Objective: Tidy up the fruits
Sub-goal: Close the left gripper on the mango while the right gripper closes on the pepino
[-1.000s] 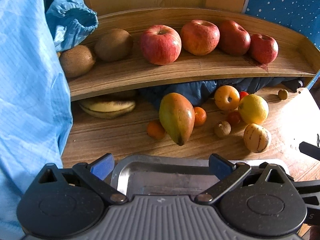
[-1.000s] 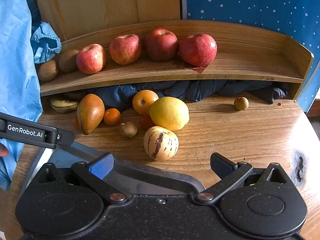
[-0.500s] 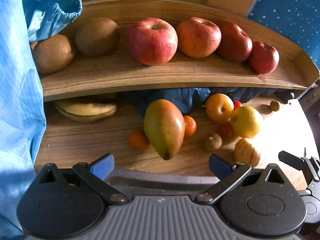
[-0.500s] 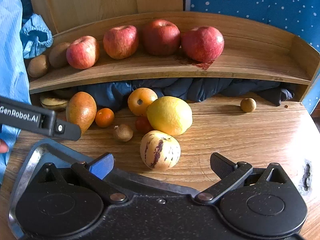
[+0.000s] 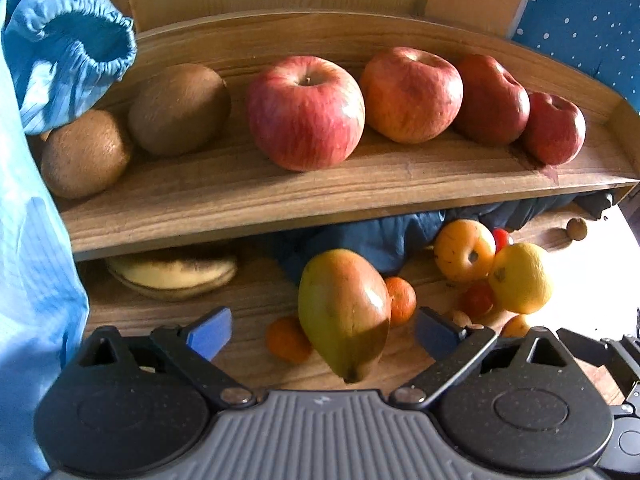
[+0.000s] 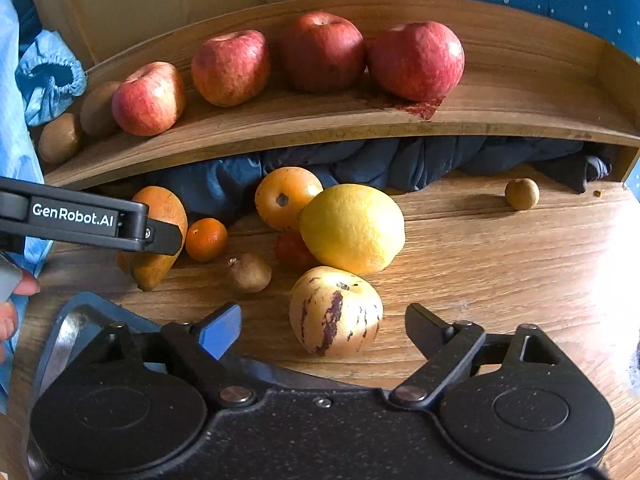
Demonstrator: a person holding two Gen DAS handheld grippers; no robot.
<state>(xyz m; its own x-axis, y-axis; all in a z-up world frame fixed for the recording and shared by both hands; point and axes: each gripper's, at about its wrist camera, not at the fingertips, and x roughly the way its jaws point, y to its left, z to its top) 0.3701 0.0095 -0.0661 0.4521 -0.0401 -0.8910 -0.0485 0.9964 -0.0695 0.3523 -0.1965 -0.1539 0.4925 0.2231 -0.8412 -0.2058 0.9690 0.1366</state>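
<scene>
Smooth teardrop mango (image 5: 344, 312) being framed between spread left gripper (image 5: 322, 330) fingers, untouched. Striped round melon (image 6: 335, 311) lying between parted right gripper (image 6: 322, 326) fingers. Wooden shelf (image 5: 320, 196) holding glossy apples (image 5: 306, 112), fuzzy kiwis (image 5: 180, 108).

black claw (image 6: 322, 326) housing, blue finger pads (image 6: 220, 330), silver pivot screws, white "genrobot.ai" lettering, light-blue elastic-cuffed sleeve (image 5: 68, 46).

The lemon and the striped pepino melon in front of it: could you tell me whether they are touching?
Cannot tell. In the right wrist view the lemon overlaps the top of the pepino melon, with no gap or contact plainly visible.
</scene>
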